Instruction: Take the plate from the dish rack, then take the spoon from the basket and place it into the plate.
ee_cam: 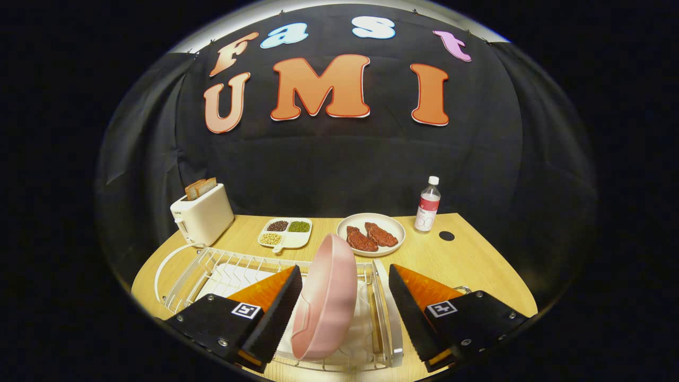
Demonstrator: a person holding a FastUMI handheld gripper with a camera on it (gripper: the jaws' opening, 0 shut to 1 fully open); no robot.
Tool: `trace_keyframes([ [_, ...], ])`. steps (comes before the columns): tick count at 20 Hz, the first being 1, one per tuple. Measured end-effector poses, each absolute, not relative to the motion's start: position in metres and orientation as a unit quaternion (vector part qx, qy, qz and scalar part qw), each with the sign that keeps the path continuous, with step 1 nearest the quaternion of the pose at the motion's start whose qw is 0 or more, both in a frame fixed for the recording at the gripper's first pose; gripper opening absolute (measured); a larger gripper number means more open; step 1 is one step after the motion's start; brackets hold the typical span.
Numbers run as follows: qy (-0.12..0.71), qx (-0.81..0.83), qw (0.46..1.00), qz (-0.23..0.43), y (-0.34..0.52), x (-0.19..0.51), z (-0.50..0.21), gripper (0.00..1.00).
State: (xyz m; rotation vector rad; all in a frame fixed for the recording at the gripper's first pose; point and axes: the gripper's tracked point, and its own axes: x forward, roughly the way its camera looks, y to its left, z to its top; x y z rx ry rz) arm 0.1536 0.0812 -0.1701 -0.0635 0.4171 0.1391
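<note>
The tool (345, 307) is wide apart at the bottom middle of the frame – a round, smooth pink plate (324, 300) stands on edge between its fingers in the white wire dish rack (223, 268) on the wooden bench (467, 260).

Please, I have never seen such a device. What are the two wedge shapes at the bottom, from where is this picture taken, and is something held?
The camera rides on a hand-held gripper and looks forward along its two fingers, the wedges. They stand open around a pink plate, upright in a white dish rack; nothing is held yet. Beyond, on the wooden table, are a toaster with bread, a divided dish of beans, a plate of meat and a bottle.
</note>
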Motion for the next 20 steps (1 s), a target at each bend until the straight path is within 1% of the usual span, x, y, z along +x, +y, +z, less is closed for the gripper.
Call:
trace_keyframes([
  [2, 0.219, -0.027, 0.973, 0.070, 0.084, 0.155, -0.178, 0.92],
  [3, 0.223, -0.026, 0.972, 0.069, 0.084, 0.156, -0.182, 0.87],
  [4, 0.226, -0.024, 0.971, 0.068, 0.085, 0.158, -0.185, 0.84],
  [5, 0.230, -0.023, 0.971, 0.065, 0.086, 0.158, -0.188, 0.75],
  [6, 0.235, -0.024, 0.970, 0.060, 0.085, 0.159, -0.191, 0.70],
  [9, 0.245, -0.024, 0.969, 0.033, 0.080, 0.161, -0.195, 0.38],
  [12, 0.244, -0.024, 0.969, 0.002, 0.074, 0.166, -0.186, 0.30],
  [14, 0.237, -0.018, 0.971, -0.007, 0.072, 0.172, -0.175, 0.25],
  [20, 0.219, -0.084, 0.972, -0.008, 0.083, 0.171, -0.160, 0.24],
])
